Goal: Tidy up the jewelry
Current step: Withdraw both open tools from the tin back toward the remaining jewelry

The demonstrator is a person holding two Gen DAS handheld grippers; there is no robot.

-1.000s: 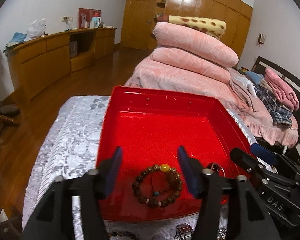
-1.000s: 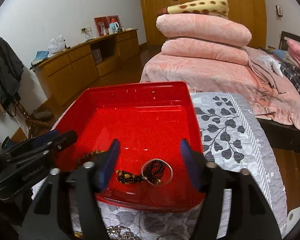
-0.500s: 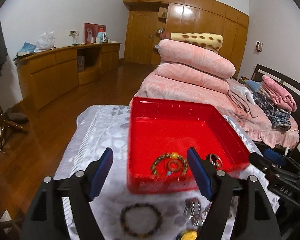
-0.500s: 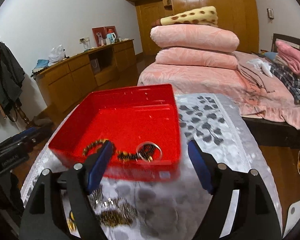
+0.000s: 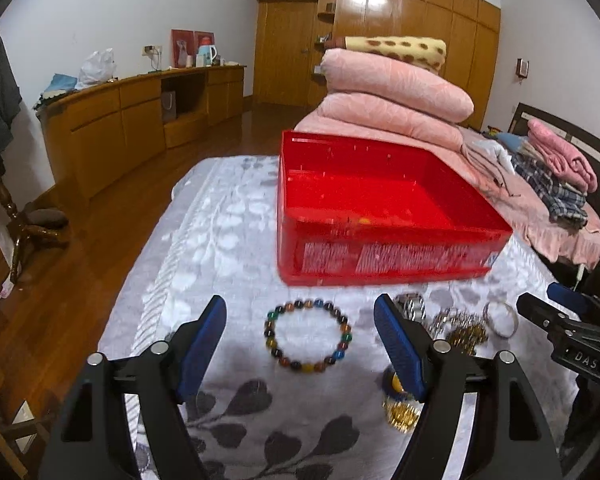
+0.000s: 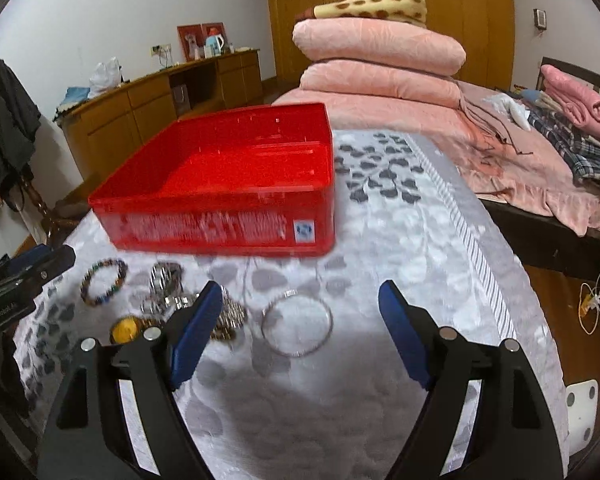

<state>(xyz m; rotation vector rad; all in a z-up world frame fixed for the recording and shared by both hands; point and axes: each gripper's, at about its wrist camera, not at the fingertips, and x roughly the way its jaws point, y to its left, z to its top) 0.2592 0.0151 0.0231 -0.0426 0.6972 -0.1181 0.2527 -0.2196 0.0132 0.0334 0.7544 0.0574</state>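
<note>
Now both claws stand wide and hold nothing. Just ahead of the left claw (image 5: 300, 340), framed between its blue fingers (image 5: 202, 344), lies a bracelet (image 5: 307, 336) of round beads in many colours, flat on the grey leaf-patterned cloth (image 5: 220, 240). Ahead of the right claw (image 6: 300, 332) lies a thin silver bangle (image 6: 297, 328), a blurred heap of chains (image 6: 224, 320) by its left finger. Beyond both sits the red box (image 6: 224, 184).

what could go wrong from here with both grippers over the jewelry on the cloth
1. The silver bangle lies flat on the soft cloth, so fingertips may slide over it.
2. The tangled chain pile sits close beside it and could get dragged along.
3. The beaded bracelet is wide; the left gripper could snag the cloth.
</note>
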